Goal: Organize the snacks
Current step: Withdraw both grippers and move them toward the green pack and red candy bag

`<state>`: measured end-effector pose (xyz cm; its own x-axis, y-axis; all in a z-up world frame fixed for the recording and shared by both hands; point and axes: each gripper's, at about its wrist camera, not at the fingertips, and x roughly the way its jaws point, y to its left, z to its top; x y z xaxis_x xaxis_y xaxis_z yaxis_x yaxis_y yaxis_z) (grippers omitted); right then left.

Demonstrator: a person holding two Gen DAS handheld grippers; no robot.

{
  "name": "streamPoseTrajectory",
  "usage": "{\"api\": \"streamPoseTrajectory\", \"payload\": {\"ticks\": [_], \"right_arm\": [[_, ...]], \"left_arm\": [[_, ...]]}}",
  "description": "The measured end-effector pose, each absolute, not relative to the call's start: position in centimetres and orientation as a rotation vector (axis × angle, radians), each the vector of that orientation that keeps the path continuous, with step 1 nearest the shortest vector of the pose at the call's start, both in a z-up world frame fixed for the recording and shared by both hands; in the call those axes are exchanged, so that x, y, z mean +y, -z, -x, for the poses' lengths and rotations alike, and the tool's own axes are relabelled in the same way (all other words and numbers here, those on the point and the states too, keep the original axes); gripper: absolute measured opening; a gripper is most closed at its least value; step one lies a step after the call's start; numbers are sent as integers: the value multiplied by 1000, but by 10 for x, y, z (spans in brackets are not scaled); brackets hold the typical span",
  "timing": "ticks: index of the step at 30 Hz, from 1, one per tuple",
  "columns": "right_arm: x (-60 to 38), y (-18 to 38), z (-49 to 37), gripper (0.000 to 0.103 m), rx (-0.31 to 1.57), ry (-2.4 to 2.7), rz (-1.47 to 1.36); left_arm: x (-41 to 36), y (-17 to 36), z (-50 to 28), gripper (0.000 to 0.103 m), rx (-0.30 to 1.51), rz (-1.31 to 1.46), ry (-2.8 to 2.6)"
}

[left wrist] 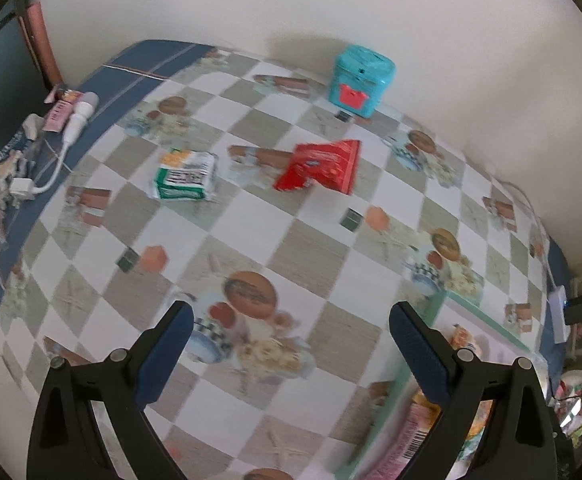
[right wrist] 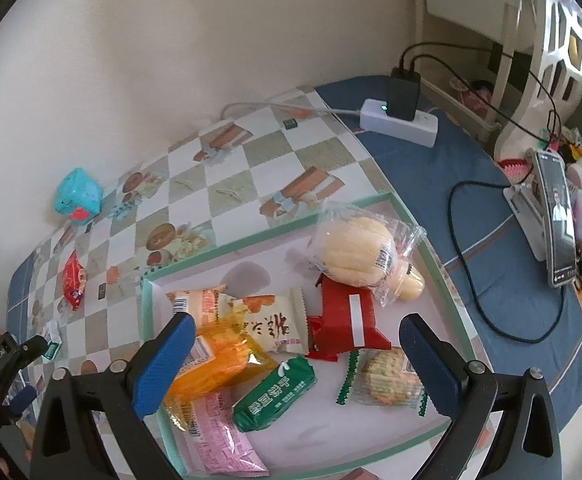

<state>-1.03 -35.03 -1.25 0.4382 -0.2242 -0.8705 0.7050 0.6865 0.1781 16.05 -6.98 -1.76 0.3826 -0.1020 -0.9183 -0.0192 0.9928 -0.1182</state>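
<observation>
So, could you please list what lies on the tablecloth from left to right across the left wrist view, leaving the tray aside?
White cable and plug → green-and-white snack packet → red snack packet → teal box, standing farther back against the wall.

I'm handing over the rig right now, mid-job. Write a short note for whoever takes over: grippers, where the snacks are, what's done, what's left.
Left gripper: open, empty, over bare tablecloth beside the tray.
Right gripper: open, empty, above the tray.
Done: most snacks lie in the tray, among them the bread bag, red packet, green packet, cracker pack, orange bag and pink packet.
Left: two snacks still on the table outside the tray, the red bag and the green-and-white pack. The teal box stands by the wall.
</observation>
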Motion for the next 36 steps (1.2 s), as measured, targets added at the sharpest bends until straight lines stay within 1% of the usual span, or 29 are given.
{"api": "streamPoseTrajectory", "payload": {"ticks": [13, 36], "right_arm": [[-295, -3, -17, 103, 926, 498, -459], [-209, 9, -77, 103, 974, 306, -356]], "left_arm": [[-19, 15, -171, 98, 1157, 112, -50], [82, 32, -194, 98, 1179, 222, -163]]}}
